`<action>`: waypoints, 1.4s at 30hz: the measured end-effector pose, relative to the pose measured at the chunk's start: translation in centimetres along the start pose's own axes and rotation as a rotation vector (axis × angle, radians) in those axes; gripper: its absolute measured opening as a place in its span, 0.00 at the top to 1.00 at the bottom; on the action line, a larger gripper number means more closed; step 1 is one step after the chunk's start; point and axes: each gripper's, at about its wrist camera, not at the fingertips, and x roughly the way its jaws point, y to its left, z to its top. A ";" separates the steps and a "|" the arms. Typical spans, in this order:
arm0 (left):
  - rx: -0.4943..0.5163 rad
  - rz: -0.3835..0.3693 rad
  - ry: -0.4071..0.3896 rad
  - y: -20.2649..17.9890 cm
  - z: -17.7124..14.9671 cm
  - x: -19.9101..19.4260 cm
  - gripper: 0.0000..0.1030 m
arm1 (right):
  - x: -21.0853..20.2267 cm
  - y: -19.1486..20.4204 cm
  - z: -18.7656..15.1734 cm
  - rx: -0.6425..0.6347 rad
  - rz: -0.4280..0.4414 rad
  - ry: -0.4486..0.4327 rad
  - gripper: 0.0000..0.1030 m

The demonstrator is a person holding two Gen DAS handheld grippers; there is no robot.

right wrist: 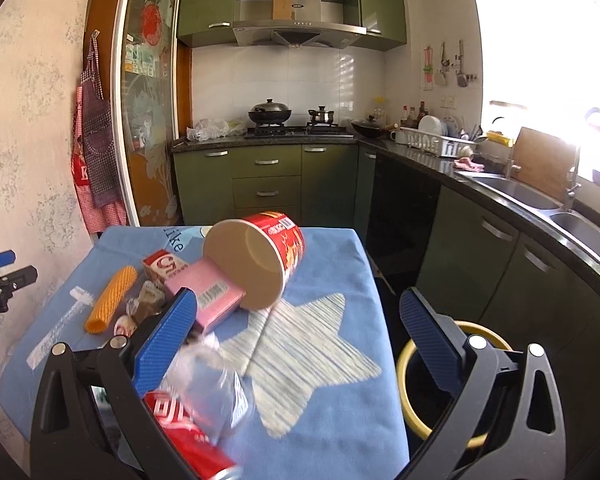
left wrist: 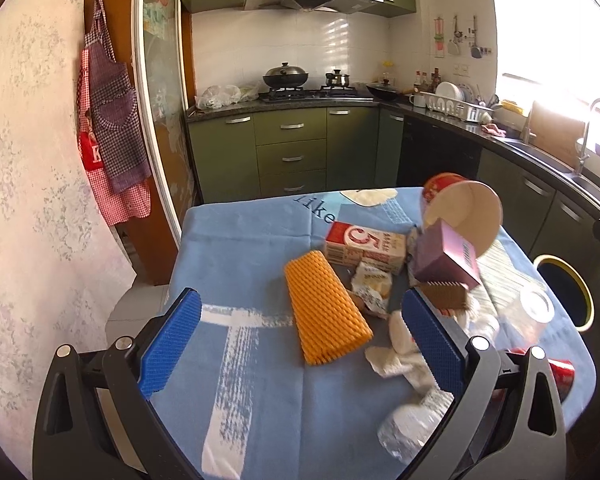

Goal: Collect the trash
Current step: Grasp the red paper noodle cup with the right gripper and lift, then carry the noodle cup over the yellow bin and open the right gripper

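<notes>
Both sets of my fingers gape wide, empty: left gripper [left wrist: 300, 344], right gripper [right wrist: 300, 340]. Bench [right wrist: 324, 420] trash: red can [right wrist: 188, 440] at 7 o'clock, pink box [right wrist: 212, 300] and noodle cup [right wrist: 260, 256] at 11. Yellow-rimmed bin [right wrist: 404, 364] at 3.

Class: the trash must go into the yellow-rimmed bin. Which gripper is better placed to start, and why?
Right. The right gripper is open, with the bin right beside it and the red can and pink box close below. The left gripper sits on the table's far side from the bin.
</notes>
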 end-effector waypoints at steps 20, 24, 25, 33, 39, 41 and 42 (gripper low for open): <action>-0.033 -0.036 0.062 0.5 3.7 15.2 0.04 | 21.1 1.8 3.5 -0.219 -0.162 0.125 0.94; -0.034 -0.059 0.078 0.2 2.7 15.9 0.04 | 24.0 0.0 6.0 -0.152 -0.162 0.186 0.96; -0.031 -0.064 0.079 0.2 2.6 16.0 0.04 | 24.6 -0.4 6.4 -0.126 -0.154 0.201 0.97; -0.024 -0.097 0.066 -0.3 2.2 15.4 0.04 | 25.0 -6.0 9.7 0.115 -0.001 0.391 0.98; -0.002 -0.132 0.054 -1.0 2.2 14.2 0.04 | 17.2 -13.6 8.8 0.246 -0.006 0.514 0.98; 0.011 -0.140 0.048 -1.4 2.2 13.9 0.04 | 14.0 -16.5 7.9 0.280 -0.044 0.560 0.97; 0.016 -0.143 0.047 -1.5 2.2 13.8 0.04 | 12.5 -18.2 7.2 0.304 -0.072 0.586 0.97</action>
